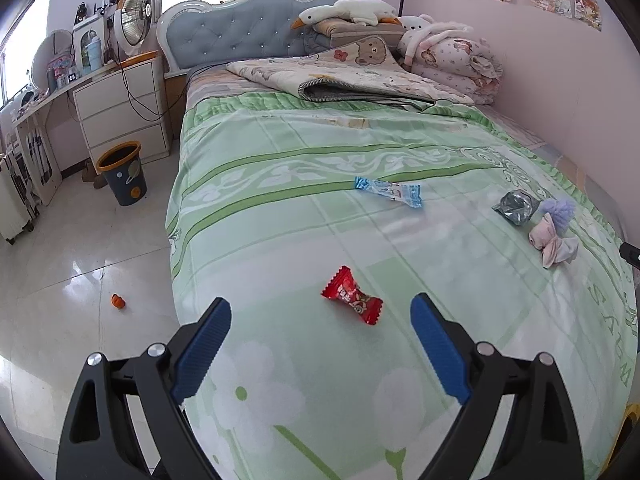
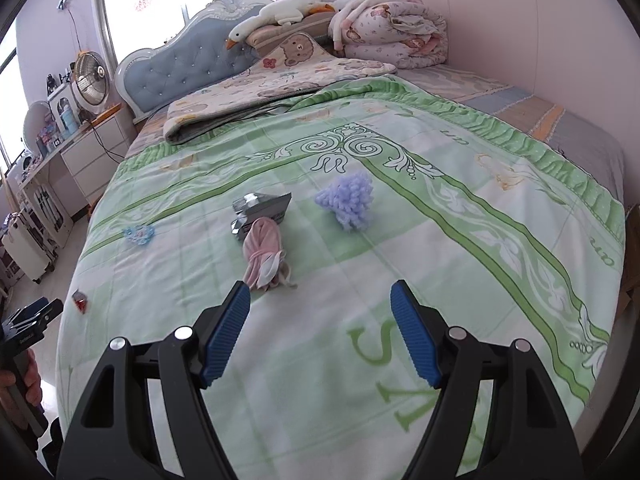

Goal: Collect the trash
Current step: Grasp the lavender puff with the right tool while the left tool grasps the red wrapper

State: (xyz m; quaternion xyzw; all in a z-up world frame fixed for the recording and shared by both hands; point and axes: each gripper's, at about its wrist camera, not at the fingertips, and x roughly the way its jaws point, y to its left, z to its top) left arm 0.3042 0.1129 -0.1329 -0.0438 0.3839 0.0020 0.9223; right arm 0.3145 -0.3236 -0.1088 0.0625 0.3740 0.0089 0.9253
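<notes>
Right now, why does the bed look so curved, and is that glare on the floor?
Left wrist view: fisheye bending bows the bed and darkens the corners; window light glares off the floor tiles. Right wrist view: same bowing, windows washed out, red wrapper squashed near the edge.

The bedspread (image 1: 360, 240) is showing as soft printed cloth, matt and faintly creased. On it, the red candy wrapper (image 1: 351, 295) is gleaming like glossy foil-plastic, and the blue wrapper (image 1: 390, 191) is looking like thin shiny plastic film. The silver packet (image 2: 262, 210) is reflecting light like crumpled metallic foil. The pink sock (image 2: 264, 254) is lying as smooth knitted cloth, while the purple fluffy piece (image 2: 347, 200) is looking loopy and rough. The left gripper (image 1: 320, 312) and right gripper (image 2: 320, 300) are showing matt black plastic arms, ribbed blue rubbery pads and bright metal pins. The floor (image 1: 60, 280) is shining as polished tile. The trash bin (image 1: 123, 172) is appearing as smooth plastic.
</notes>
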